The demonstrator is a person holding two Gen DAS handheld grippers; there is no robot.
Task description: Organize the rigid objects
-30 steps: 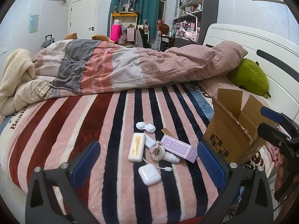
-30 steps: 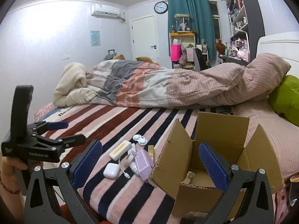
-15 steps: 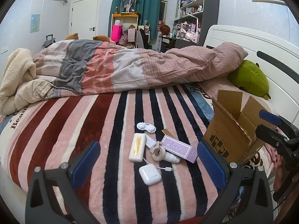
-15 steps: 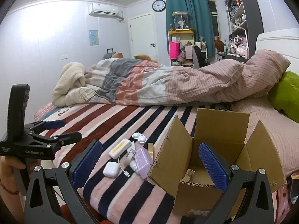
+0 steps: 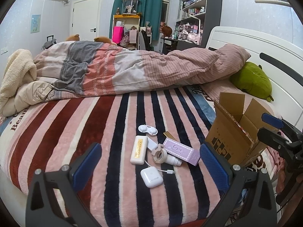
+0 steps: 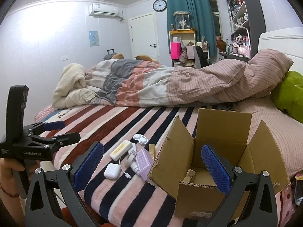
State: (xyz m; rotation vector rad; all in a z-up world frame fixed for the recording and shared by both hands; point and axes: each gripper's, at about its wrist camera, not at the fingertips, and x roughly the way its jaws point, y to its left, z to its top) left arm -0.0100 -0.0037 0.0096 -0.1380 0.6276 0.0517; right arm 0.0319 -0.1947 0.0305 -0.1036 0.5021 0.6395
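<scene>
A cluster of small items lies on the striped blanket: a white earbud case (image 5: 151, 176) with a cable, a cream rectangular box (image 5: 139, 149), a tape roll (image 5: 160, 153), a purple box (image 5: 181, 151), a white contact lens case (image 5: 147, 129) and a gold item (image 5: 169, 135). An open cardboard box (image 6: 217, 151) stands to their right. My left gripper (image 5: 150, 165) is open and empty, just in front of the cluster. My right gripper (image 6: 152, 165) is open and empty, in front of the cardboard box. The earbud case (image 6: 112, 171) and purple box (image 6: 143, 159) also show in the right wrist view.
A rumpled duvet (image 5: 132, 70) lies across the far side of the bed. A green plush (image 5: 251, 81) sits by the white headboard (image 5: 265, 43). The left gripper (image 6: 55, 132) shows at the left of the right wrist view. The bed's front edge is just below both grippers.
Both views have shifted only slightly. Both grippers stay open and the items have not moved.
</scene>
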